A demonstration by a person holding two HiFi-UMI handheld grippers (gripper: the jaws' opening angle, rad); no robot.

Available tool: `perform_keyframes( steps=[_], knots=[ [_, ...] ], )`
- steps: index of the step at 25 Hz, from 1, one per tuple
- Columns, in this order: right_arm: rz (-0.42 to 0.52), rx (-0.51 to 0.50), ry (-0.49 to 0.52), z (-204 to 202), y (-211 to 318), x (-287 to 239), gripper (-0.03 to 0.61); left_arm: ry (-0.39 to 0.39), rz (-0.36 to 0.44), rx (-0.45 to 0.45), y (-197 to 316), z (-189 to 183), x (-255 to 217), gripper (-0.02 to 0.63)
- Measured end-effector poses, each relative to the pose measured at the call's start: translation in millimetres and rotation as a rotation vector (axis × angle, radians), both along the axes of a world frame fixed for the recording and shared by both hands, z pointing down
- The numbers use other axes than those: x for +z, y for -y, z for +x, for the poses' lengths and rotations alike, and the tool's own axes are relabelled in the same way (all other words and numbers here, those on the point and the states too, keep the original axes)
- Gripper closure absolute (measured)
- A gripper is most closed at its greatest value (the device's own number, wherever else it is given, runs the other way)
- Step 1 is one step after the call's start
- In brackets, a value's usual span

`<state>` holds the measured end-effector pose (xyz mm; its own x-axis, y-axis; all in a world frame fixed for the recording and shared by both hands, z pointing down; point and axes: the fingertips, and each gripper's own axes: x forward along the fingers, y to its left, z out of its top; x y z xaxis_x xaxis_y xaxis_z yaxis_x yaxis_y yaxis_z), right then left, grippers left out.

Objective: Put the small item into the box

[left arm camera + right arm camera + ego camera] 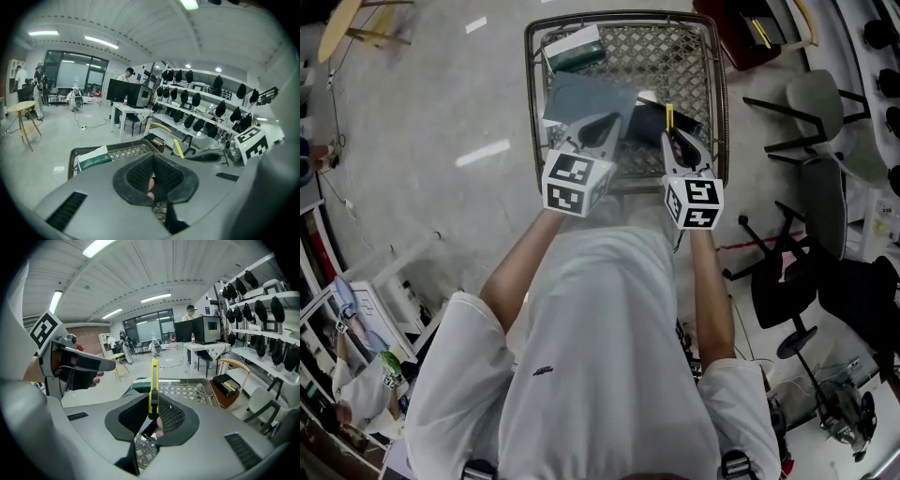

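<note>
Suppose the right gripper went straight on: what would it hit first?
Probably the basket, its mesh just beyond the knife the right gripper holds; depth is unclear, so it might pass over the rim.

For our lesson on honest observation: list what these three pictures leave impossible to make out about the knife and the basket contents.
- Yellow utility knife: lower end hidden inside the right gripper, right gripper view.
- Grey-blue flat thing in the wire basket: box or lid unclear, head view; left gripper covers its near edge.
- Most of the basket's inside: left gripper view, blocked by that gripper's body.
</note>
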<state>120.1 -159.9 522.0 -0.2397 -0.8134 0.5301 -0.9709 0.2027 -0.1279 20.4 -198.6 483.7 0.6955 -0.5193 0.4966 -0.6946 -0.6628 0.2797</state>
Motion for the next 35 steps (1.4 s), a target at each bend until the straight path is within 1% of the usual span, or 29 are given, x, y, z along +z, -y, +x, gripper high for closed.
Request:
perform_keyframes(
  steps=[9, 17, 29, 35],
  knots=[
    [-0.074, -0.069, -0.03, -4, 20, 53, 0.525, 0.027, -0.026, 0.013, 14, 7, 35, 0.612],
    [-0.172, -0.135, -0.081, -2, 25, 104, 0.525, 0.036, -0.051, 0.005, 17, 7, 57, 0.612],
    [-0.3, -0.286, -0.145, 2, 32, 158, 0.525, 0.049, -0.082, 0.0, 13, 10, 78, 0.612],
    [-0.383, -0.353, -0.152, 1, 33, 187, 0.525, 0.062, -0.085, -0.003, 11, 10, 84, 0.612]
  ],
)
